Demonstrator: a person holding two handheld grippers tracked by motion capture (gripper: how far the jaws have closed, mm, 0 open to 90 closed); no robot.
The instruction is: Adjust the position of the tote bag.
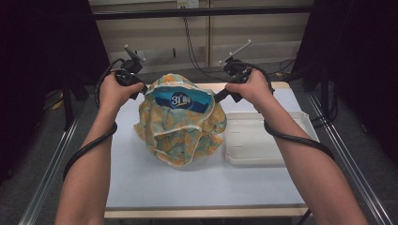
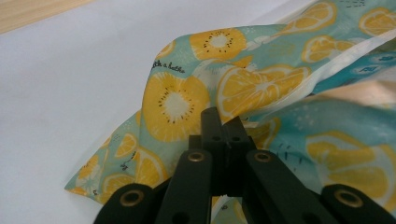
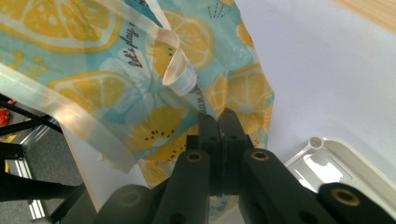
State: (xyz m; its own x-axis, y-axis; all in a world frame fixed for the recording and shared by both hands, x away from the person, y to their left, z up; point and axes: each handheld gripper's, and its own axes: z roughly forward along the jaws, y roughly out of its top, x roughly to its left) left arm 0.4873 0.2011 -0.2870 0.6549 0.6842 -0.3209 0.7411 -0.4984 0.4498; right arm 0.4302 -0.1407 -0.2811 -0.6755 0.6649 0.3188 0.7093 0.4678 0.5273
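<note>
A teal cloth bag [image 1: 180, 129] printed with yellow citrus slices stands in the middle of the white table. Its mouth is held apart, and a blue package [image 1: 180, 101] with white lettering shows inside. My left gripper [image 1: 141, 89] is shut on the bag's rim at the left. In the left gripper view the jaws [image 2: 223, 123] meet on the cloth [image 2: 177, 100]. My right gripper [image 1: 218, 98] is shut on the rim at the right, and its jaws [image 3: 218, 119] pinch the fabric [image 3: 154, 126] beside a white hem band [image 3: 180, 70].
A white plastic tray [image 1: 267, 138] lies on the table just right of the bag; its corner [image 3: 322, 154] shows in the right gripper view. Bare white tabletop [image 1: 187, 183] lies in front of the bag. Cables and dark stands flank the table.
</note>
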